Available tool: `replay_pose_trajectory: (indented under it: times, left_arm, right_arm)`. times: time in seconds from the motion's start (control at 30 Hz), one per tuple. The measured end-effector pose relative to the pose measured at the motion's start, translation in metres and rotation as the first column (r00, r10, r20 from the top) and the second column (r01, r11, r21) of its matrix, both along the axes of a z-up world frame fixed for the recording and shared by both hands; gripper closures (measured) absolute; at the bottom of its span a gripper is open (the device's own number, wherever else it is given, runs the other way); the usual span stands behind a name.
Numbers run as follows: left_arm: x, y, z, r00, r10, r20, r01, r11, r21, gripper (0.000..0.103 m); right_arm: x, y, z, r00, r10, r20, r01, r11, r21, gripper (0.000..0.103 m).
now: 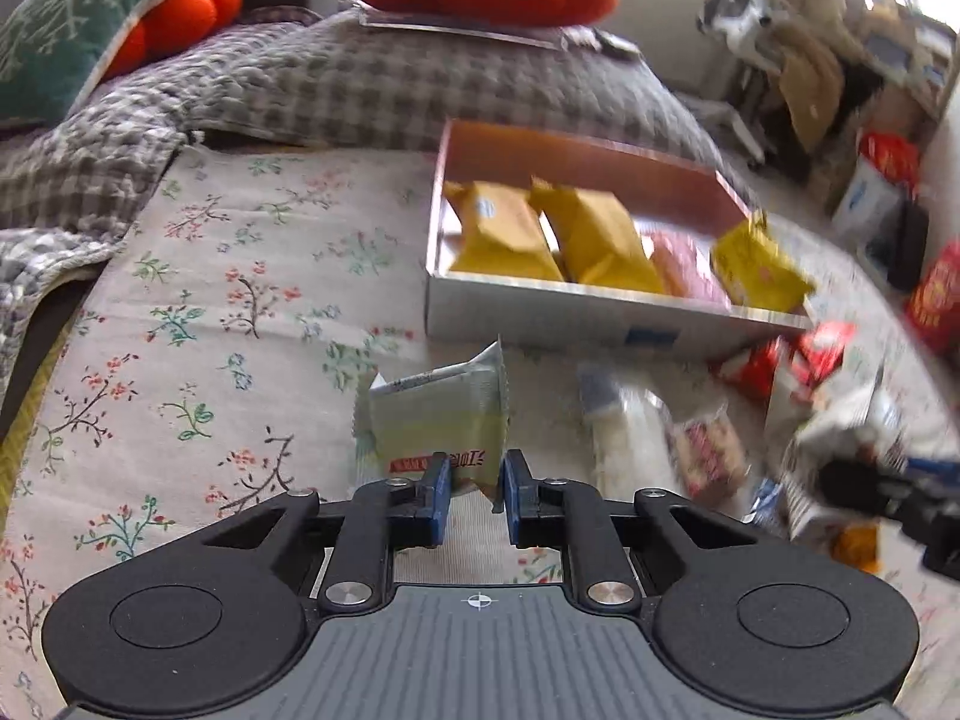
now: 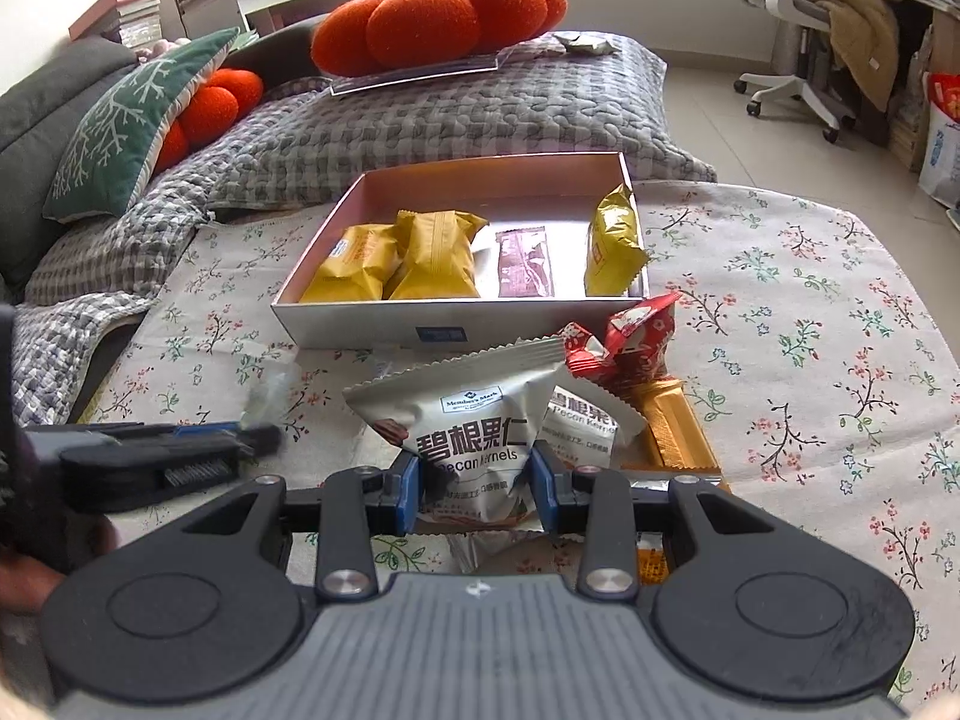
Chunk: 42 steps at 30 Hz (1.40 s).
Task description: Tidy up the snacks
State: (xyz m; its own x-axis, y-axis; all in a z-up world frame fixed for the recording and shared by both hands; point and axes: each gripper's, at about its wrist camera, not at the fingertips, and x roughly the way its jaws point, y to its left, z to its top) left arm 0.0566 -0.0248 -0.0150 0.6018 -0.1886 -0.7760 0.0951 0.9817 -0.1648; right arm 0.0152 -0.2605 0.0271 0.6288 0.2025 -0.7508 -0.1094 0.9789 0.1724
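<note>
An open silver box [image 1: 600,300] [image 2: 360,324] stands on the floral cloth and holds yellow packets [image 2: 438,258] and a brown bar [image 2: 525,264]. My left gripper [image 1: 476,474] is shut on the lower edge of a pale green packet [image 1: 438,414], which stands up in front of the box. In the right wrist view this gripper [image 2: 264,438] shows blurred at the left. My right gripper [image 2: 477,474] is shut on a silver pecan kernels packet [image 2: 468,420], held over a pile of loose snacks. It also appears blurred at the right of the left wrist view [image 1: 840,480].
Loose on the cloth lie red packets [image 2: 630,336], a gold bar [image 2: 672,426], another pecan packet [image 2: 582,420] and a clear packet [image 1: 624,438]. A grey quilt [image 2: 450,114] with orange cushions [image 2: 432,18] lies behind the box. An office chair [image 2: 804,18] stands at the far right.
</note>
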Motion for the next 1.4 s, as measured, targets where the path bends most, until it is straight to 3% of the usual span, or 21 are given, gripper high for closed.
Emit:
replay_pose_trajectory:
  times: [0.3,0.5,0.9,1.23,1.4]
  left_arm:
    - [0.004,0.019,0.004,0.998,0.069,0.005,-0.069,0.997,-0.033,0.090]
    - [-0.003,0.030,0.032,0.994,0.075,0.076,-0.065,0.990,-0.125,0.095]
    - [-0.005,0.034,0.055,0.988,0.065,0.137,-0.026,0.962,-0.270,0.095]
    - [0.029,0.022,0.078,0.977,0.048,0.207,0.025,0.941,-0.339,0.095]
    - [0.052,0.012,0.070,0.983,0.035,0.180,0.037,0.924,-0.382,0.095]
  right_arm:
    - [0.001,0.000,-0.001,1.000,-0.004,0.000,0.004,1.000,0.000,0.069]
    - [0.001,-0.001,0.000,1.000,-0.004,0.006,0.004,1.000,0.006,0.069]
    - [0.005,-0.010,0.008,0.999,-0.037,0.028,0.036,0.999,0.034,0.069]
    - [0.032,-0.013,0.014,0.998,-0.048,0.044,0.046,0.998,0.049,0.069]
    - [0.055,-0.017,0.015,0.997,-0.061,0.047,0.059,0.997,0.058,0.069]
